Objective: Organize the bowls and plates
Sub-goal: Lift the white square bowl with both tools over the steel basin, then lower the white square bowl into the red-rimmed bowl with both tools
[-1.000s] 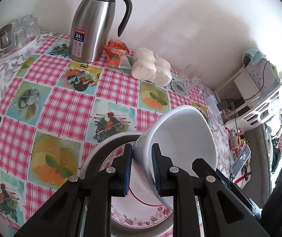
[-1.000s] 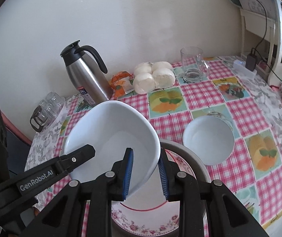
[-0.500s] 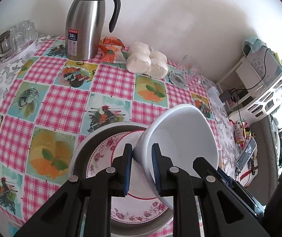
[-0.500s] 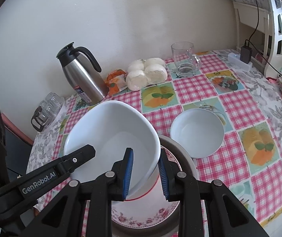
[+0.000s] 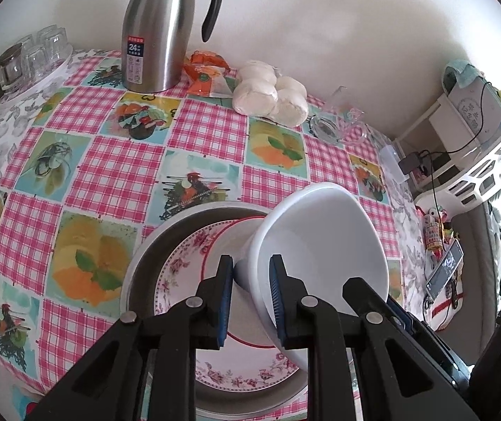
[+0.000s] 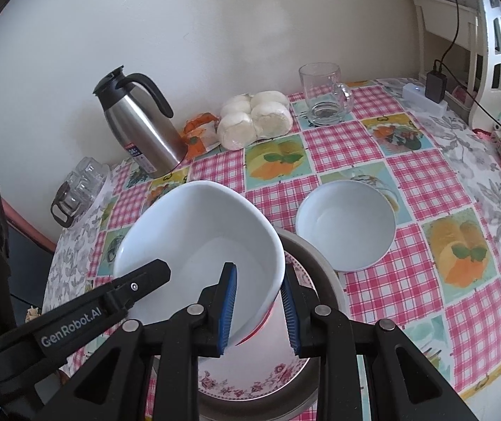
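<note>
A large white bowl point(image 5: 324, 242) is held tilted above a floral plate point(image 5: 184, 270) that lies in a grey metal dish point(image 5: 145, 245). My left gripper point(image 5: 250, 298) is shut on the bowl's rim on one side. My right gripper point(image 6: 259, 310) is shut on the rim of the same bowl point(image 6: 198, 242) on the other side. The floral plate point(image 6: 250, 382) and the metal dish point(image 6: 324, 273) show under it in the right wrist view. A smaller white bowl point(image 6: 345, 224) stands on the tablecloth right of the dish.
A steel thermos jug point(image 5: 159, 31), an orange packet point(image 5: 205, 73) and a bag of white buns point(image 5: 271, 94) stand at the back by the wall. A glass mug point(image 6: 324, 94) is at the back right, small glasses point(image 5: 29, 59) at the far left. A white shelf point(image 5: 478, 161) stands beyond the table's right edge.
Both grippers have moved up and back with the large bowl, so more of the table, the plate and the dish shows. The grip on the bowl is unchanged.
</note>
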Demonstrator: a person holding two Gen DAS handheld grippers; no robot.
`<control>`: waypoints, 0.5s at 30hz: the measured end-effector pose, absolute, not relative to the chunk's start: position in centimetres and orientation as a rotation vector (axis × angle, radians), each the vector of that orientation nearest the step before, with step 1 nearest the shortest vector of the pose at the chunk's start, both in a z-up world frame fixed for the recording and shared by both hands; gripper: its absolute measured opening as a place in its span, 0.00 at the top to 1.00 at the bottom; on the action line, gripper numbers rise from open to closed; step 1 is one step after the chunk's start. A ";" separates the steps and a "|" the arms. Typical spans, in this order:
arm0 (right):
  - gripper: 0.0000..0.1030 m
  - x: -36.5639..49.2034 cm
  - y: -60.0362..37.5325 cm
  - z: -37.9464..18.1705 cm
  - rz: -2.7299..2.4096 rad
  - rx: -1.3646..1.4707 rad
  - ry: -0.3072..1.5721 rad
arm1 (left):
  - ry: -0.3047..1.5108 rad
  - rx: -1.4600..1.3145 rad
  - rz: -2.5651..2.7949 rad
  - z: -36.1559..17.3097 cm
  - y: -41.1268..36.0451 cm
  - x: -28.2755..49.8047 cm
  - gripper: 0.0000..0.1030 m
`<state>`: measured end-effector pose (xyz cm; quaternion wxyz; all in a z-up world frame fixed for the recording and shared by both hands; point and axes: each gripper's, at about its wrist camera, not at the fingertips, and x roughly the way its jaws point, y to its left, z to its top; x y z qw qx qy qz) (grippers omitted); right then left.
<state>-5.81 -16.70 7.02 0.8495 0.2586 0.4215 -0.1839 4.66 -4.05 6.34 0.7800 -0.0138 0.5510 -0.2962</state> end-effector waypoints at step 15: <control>0.72 -4.8 -15.9 5.6 -0.381 0.538 0.938 | 1.240 -0.016 -0.604 4.9 -3.4 5.3 0.79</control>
